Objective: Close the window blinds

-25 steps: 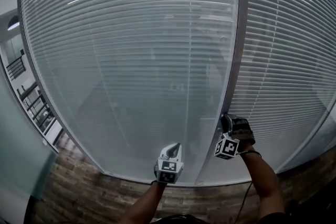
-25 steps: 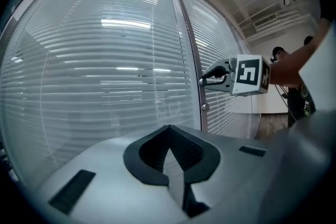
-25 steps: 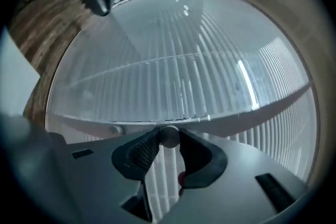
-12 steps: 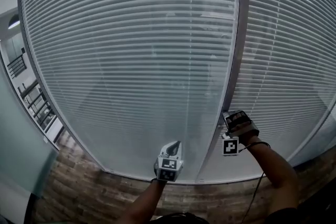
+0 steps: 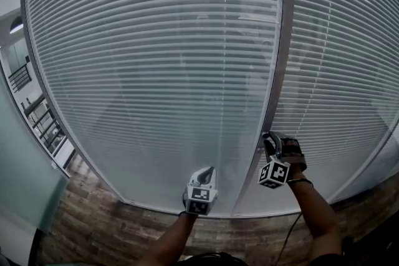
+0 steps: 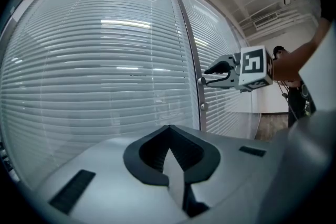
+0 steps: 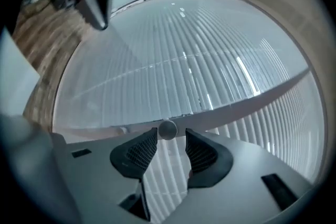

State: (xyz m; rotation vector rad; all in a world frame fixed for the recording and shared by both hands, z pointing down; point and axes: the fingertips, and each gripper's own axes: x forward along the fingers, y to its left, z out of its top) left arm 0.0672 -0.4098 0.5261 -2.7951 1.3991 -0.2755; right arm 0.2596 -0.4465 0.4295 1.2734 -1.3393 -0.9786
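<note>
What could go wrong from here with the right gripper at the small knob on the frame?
The right gripper has its jaws opening with the knob only at their tips, so a turn may slip off it. The shut left gripper hovers facing the glass and could bump it.

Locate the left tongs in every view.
Head view: left tongs at bottom centre.
Left gripper view: left tongs at bottom centre, shut and empty.
Right gripper view: left tongs at top left.
Shared landmark: the grey frame post.
</note>
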